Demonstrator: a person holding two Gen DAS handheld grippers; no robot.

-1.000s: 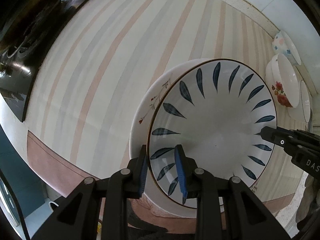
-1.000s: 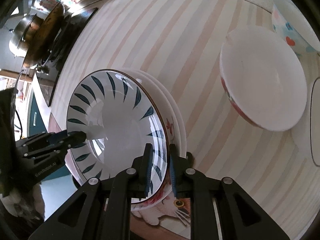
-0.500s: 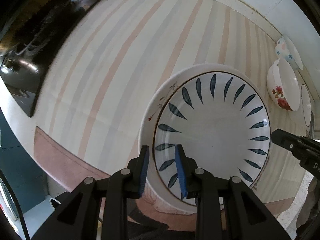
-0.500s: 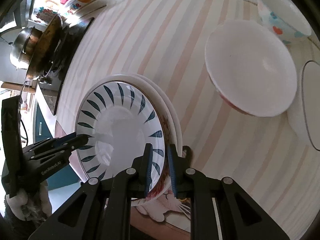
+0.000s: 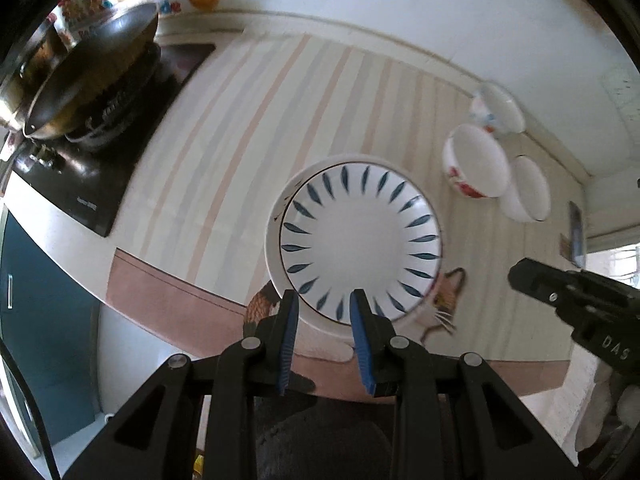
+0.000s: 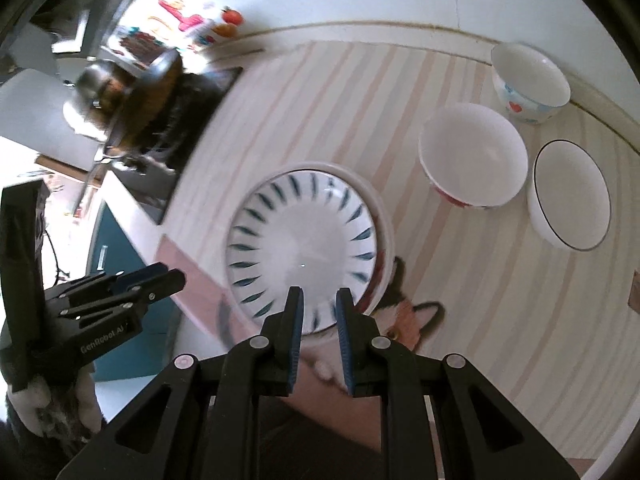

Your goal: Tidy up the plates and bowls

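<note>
A white wall with colourful stickers stands behind the tabletop (image 5: pixel 100 320), which is covered by a striped cloth (image 5: pixel 248 120) with a cat picture at its near edge. At the far left is a black stove (image 5: pixel 84 184) with a metal wok (image 5: pixel 92 80) on it. In the middle of the cloth lies the leaf-pattern plate (image 5: pixel 360 244), stacked on a larger white plate (image 6: pixel 386 224). To the right of them stand three bowls: the red-flower bowl (image 6: pixel 472 156), the black-rim bowl (image 6: pixel 570 196) just beside it, and the small spotted bowl (image 6: pixel 530 80) near the wall. The left tongs (image 5: pixel 323 300) hang above the near rim of the leaf-pattern plate, nearly pressed together and holding nothing. The right tongs (image 6: pixel 318 296) hang over the same plate's other side, also almost closed and empty. Nothing blocks the way to the plates or bowls.
</note>
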